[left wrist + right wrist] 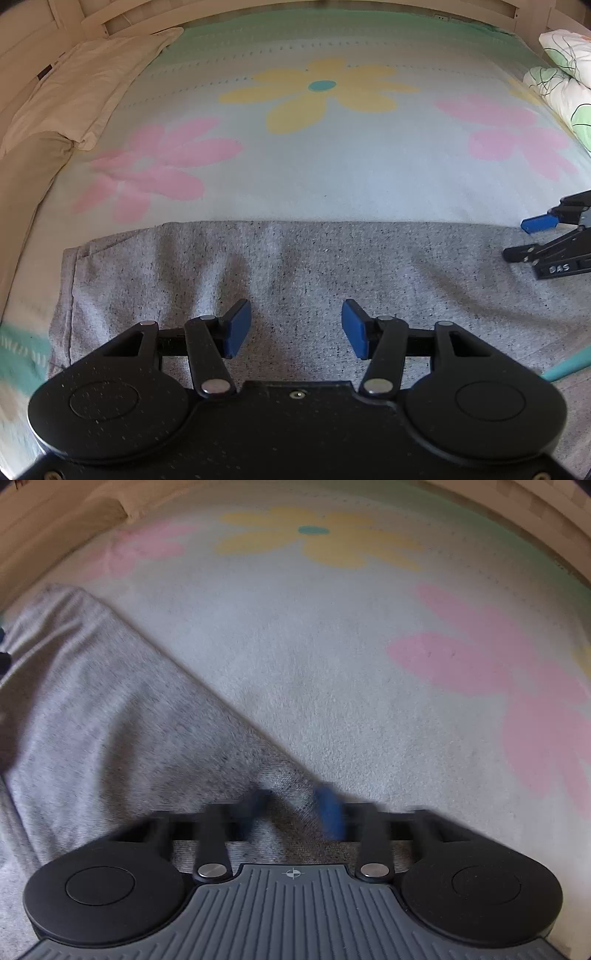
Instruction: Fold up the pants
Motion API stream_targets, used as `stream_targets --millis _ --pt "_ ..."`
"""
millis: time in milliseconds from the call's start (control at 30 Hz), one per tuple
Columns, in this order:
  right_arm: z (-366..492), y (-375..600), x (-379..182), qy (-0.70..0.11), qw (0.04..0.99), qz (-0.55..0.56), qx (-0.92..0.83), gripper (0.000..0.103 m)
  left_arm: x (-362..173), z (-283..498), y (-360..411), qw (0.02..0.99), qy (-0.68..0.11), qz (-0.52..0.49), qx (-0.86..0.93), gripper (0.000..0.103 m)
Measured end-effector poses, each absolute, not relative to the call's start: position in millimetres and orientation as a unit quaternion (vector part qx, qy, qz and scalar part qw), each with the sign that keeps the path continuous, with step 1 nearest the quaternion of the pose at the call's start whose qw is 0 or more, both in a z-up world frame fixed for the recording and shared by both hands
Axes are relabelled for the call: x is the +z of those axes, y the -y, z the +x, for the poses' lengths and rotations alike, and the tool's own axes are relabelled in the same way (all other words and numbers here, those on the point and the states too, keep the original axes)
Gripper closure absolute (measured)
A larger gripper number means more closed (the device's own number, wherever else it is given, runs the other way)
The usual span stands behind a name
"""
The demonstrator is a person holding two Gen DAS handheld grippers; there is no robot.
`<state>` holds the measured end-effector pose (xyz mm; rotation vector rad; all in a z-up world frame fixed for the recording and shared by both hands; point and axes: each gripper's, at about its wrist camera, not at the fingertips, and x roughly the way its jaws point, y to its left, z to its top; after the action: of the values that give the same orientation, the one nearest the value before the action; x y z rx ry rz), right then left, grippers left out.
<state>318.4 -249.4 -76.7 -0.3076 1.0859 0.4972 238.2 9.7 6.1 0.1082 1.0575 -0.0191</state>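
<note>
- Pants [332, 266] are right under the left gripper [295, 325]: its blue pads [236, 328] stand wide apart over the grey cloth with nothing pinched between them.
- Right gripper [293, 805] is pretty blurry in its own view, but its pads [328, 812] look apart, straddling the far edge of the pants. I can't tell if they're actually touching the cloth.
- From the left camera you can see that same gripper poking in at the right, fingers apart, sitting over the far edge of the pants.
- The pants lie flat in a long grey band running left to right across the near part of the bed, with a few soft wrinkles near the left end.
- Under them is a pale blanket [332, 177] with big pink and yellow flowers.
- Cream pillow [81, 88] at far left, some rolled-up bedding [561, 85] at far right.
</note>
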Motion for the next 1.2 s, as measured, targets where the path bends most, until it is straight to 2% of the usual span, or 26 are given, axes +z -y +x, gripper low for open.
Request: stream_targets --millis 333,467,600,800,1033,1067,1100,1133,1167,1200 --pt "225 225 -44 -0.462 0.816 -0.208 0.277 0.101 4 246 -26 0.864 -0.503 0.017 0.003 0.042" --pt "197 220 -45 -0.454 0.819 -0.217 0.278 0.101 0 255 -32 0.865 -0.501 0.008 -0.001 0.034" --pt "192 217 -56 -0.46 0.817 -0.219 0.27 0.101 -14 272 -39 0.863 -0.504 0.014 0.013 0.034" --pt "186 216 -60 -0.459 0.817 -0.228 0.265 0.101 -39 304 -56 0.843 -0.535 -0.046 0.029 0.034" --pt "183 217 -65 -0.462 0.814 -0.231 0.265 0.101 -59 324 -56 0.841 -0.538 -0.02 0.046 0.033" --pt "183 218 -65 -0.463 0.814 -0.23 0.264 0.101 -60 326 -57 0.839 -0.542 -0.021 0.047 0.035" --pt "183 220 -64 -0.464 0.815 -0.226 0.261 0.101 -63 328 -58 0.836 -0.546 -0.022 0.047 0.05" --pt "184 222 -61 -0.466 0.818 -0.218 0.257 0.101 -66 329 -59 0.831 -0.555 -0.019 0.044 0.072" --pt "186 224 -59 -0.47 0.821 -0.204 0.254 0.1 -68 330 -60 0.827 -0.561 -0.022 0.039 0.086" --pt "187 229 -54 -0.469 0.828 -0.183 0.249 0.1 -65 327 -63 0.832 -0.552 -0.033 0.037 0.087"
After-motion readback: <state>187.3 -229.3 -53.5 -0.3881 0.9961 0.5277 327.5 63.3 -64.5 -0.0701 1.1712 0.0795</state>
